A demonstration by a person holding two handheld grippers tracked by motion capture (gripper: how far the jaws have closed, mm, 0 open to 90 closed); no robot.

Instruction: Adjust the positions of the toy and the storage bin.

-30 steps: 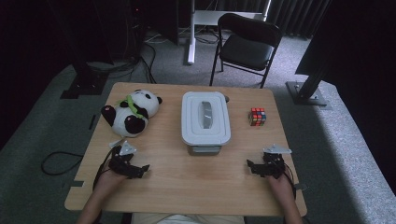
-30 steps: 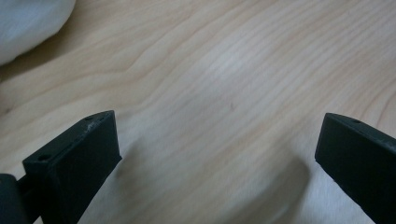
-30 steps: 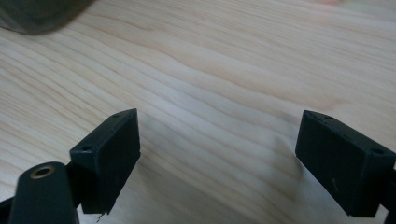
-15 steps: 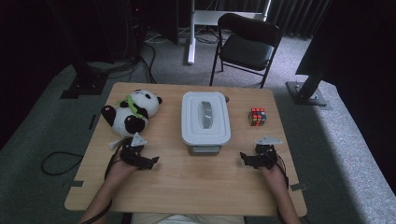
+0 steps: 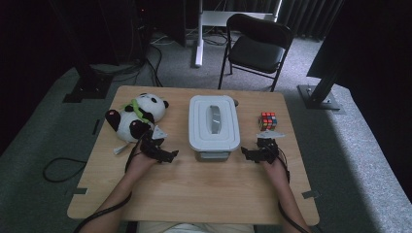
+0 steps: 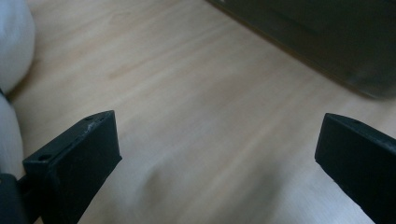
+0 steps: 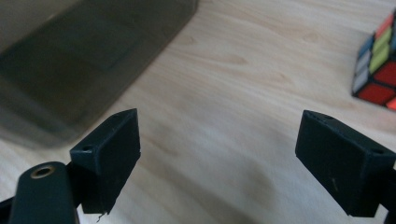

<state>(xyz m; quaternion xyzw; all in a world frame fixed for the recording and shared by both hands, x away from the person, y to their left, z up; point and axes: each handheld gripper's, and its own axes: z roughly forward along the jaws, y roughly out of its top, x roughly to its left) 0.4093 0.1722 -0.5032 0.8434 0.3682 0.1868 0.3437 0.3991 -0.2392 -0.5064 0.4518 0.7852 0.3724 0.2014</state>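
Observation:
A white lidded plastic box [image 5: 214, 121] stands in the middle of the wooden table [image 5: 194, 194]. My left gripper [image 5: 167, 156] is open just left of the box's near corner and points toward it, with nothing between the jaws. In the left gripper view its gripper [image 6: 217, 154] hovers over bare wood, and the box wall [image 6: 327, 37] is at the upper right. My right gripper [image 5: 248, 155] is open just right of the box's near corner. In the right gripper view that gripper [image 7: 219, 158] holds nothing, and the box [image 7: 70, 60] is at the upper left.
A plush panda [image 5: 136, 116] lies left of the box, close behind my left hand; its white fur [image 6: 14, 46] edges the left gripper view. A Rubik's cube [image 5: 267, 120] sits right of the box, also seen as the cube [image 7: 378, 65]. A black chair [image 5: 257, 48] stands beyond the table.
Both grippers have moved forward and inward from the table's near side toward the box's near corners. Both stay open.

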